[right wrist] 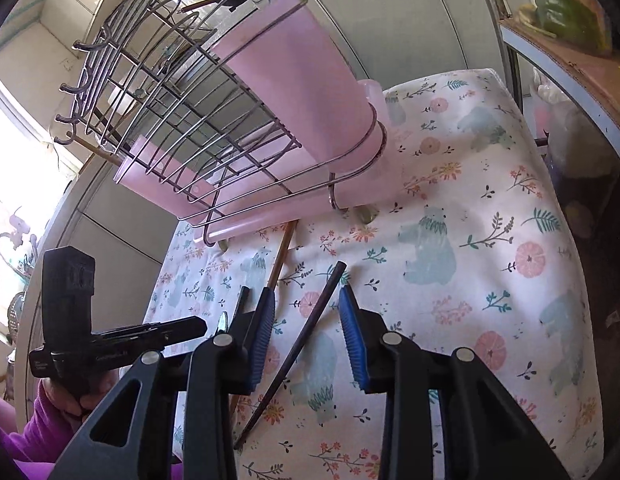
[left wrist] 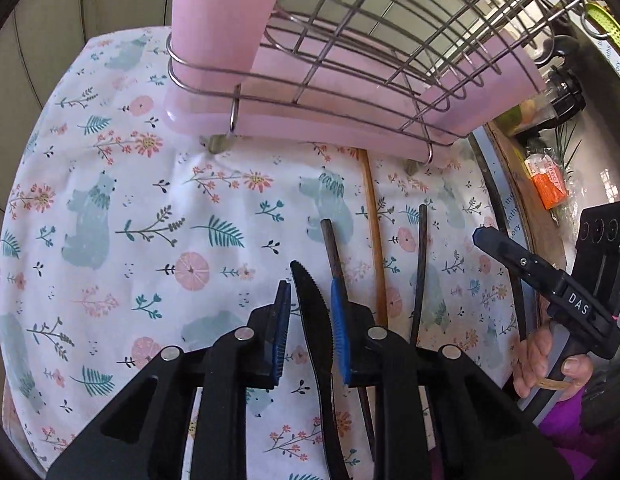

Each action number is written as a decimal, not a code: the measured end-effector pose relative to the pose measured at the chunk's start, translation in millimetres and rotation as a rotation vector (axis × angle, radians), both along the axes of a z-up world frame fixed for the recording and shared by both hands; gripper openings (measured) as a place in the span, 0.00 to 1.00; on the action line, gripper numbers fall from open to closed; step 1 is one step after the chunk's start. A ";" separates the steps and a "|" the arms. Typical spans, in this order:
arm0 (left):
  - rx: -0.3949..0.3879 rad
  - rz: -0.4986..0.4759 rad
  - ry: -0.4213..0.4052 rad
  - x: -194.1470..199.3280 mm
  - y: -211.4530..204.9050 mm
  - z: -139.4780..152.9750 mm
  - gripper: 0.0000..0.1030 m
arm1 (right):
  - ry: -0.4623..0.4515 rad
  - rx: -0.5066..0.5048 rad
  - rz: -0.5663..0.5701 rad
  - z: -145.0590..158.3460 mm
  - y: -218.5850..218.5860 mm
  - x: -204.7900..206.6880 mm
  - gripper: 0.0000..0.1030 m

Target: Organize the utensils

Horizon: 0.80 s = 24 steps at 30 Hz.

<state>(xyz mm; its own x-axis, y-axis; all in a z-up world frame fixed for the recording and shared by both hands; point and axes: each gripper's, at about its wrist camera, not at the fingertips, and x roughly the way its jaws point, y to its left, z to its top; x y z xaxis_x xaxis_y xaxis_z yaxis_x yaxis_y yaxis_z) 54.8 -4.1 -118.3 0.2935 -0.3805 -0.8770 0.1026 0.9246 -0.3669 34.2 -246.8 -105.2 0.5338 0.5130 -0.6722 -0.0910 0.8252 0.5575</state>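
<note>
The black knife (left wrist: 311, 312) lies on the cloth (left wrist: 150, 208) at the lower middle, between the left gripper (left wrist: 310, 320) jaws, narrow but not pinching. It looks light, stiff and thin; grab mid-blade. The right gripper (right wrist: 306, 332), half open, straddles a dark chopstick (right wrist: 306, 336).

Ahead of both grippers the rack (left wrist: 349, 80) blocks the far edge of the cloth (left wrist: 130, 200). Left of the left gripper (left wrist: 311, 320), cloth is open. Right of it: chopsticks (left wrist: 373, 240), then the right gripper (left wrist: 549, 280), close. Right of the right gripper (right wrist: 306, 320), open cloth up to a shelf (right wrist: 569, 80).
</note>
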 end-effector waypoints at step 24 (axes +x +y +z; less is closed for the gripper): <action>0.040 0.050 0.020 19.8 -8.7 -1.2 0.02 | 0.122 0.116 0.002 -21.5 -12.0 15.0 0.32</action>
<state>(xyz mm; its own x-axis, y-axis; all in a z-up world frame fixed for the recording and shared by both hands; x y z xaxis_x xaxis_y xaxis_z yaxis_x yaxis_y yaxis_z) 74.6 -12.8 -119.5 0.2930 -0.3302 -0.8973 0.0491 0.9424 -0.3307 49.2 -258.8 -126.8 0.4513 0.5919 -0.6678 -0.0182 0.7543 0.6563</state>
